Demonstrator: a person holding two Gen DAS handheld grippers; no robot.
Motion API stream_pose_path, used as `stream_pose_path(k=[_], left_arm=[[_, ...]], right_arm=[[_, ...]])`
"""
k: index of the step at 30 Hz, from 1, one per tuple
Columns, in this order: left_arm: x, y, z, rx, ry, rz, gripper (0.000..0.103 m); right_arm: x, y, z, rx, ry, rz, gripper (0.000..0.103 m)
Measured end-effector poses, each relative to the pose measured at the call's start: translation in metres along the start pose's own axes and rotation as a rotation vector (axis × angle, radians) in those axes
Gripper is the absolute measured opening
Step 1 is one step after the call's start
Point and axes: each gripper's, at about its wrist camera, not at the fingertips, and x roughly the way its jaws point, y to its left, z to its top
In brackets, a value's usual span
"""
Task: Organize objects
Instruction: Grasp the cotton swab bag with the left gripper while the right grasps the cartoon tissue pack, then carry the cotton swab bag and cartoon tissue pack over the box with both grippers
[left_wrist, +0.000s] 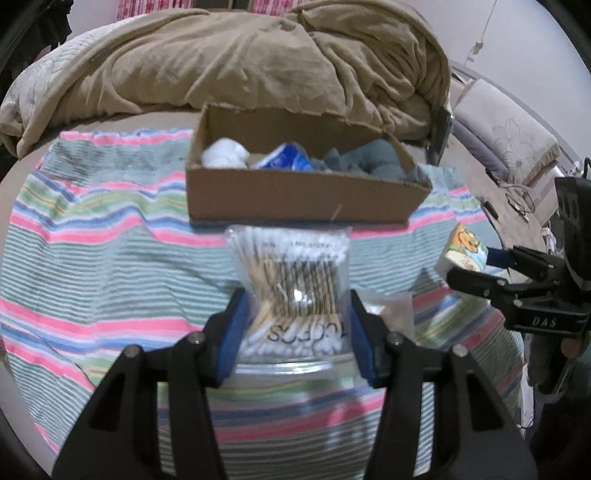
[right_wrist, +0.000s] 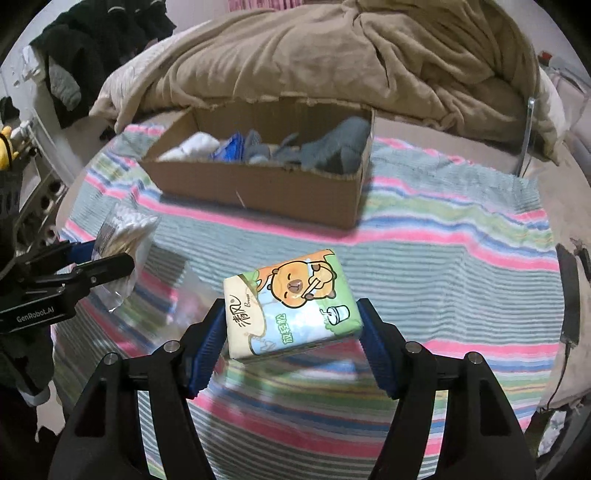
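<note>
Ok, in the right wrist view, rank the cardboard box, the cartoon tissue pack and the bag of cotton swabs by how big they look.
1. Brown cardboard box, clearly largest.
2. Cartoon-printed tissue pack, though it is nearest the camera.
3. Clear bag of cotton swabs, partly hidden by the left claw.

Dim, cool indoor light falls softly from above. The box (right_wrist: 258, 192) casts a faint shadow on the striped cloth (right_wrist: 443, 229). Fisheye curvature bends the black-vignetted edges. Motion blur smears the foreground stripes and the swab bag (left_wrist: 291, 291).
</note>
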Motion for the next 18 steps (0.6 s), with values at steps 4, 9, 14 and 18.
stream_pose_path(k=[4, 9, 14, 18], left_arm=[[-0.005, 0.005, 0.009, 0.001, -0.02, -0.003, 0.053], [-0.008, 0.01, 0.021, 0.005, -0.044, -0.006, 0.053], [-0.008, 0.013, 0.033, 0.011, -0.06, -0.006, 0.053], [-0.006, 0.012, 0.042, 0.024, -0.069, -0.008, 0.053]], right_arm=[[-0.005, 0.003, 0.014, 0.002, -0.028, 0.002, 0.072], [-0.009, 0.005, 0.03, 0.016, -0.065, 0.002, 0.072], [-0.008, 0.004, 0.044, 0.024, -0.085, 0.004, 0.072], [-0.007, 0.003, 0.055, 0.031, -0.107, 0.006, 0.072]])
